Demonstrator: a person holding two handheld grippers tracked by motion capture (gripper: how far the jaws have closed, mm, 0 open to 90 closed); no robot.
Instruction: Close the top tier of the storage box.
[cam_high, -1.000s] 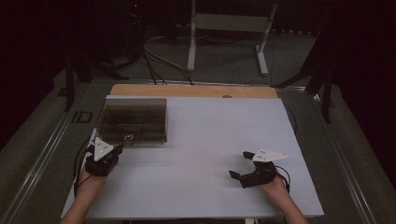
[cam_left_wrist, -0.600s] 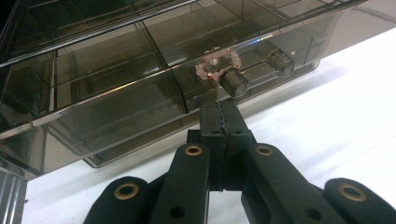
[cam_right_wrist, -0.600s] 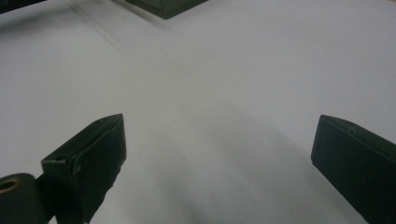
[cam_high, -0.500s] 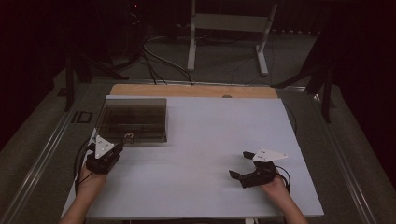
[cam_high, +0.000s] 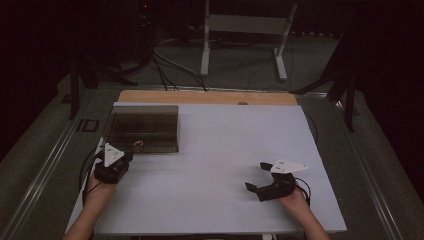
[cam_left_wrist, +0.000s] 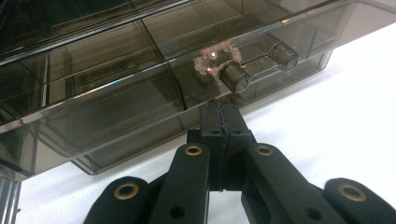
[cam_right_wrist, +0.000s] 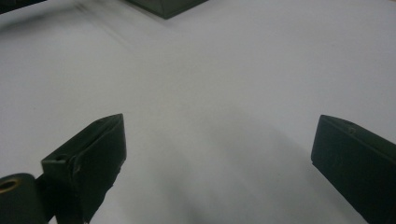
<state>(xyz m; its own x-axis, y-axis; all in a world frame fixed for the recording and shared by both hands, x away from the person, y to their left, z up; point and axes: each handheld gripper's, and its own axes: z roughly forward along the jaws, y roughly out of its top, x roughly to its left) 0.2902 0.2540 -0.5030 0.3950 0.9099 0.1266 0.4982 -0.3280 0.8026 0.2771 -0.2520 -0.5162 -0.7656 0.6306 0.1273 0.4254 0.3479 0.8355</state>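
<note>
White worktop carrying smoky transparent compartment box at far left. Left gripper sitting just at box's near edge, fingers pressing together, nothing visible between them, tips lying below small knob on box front. Right gripper resting well apart on worktop, fingers spreading wide, holding nothing.

A dim lab or recording studio rather than a home: a white surface is laid over a wooden board amid a dark, unlit room. Loose cables trail across the grey floor behind it, beside a bare metal stand and dark frame legs.
</note>
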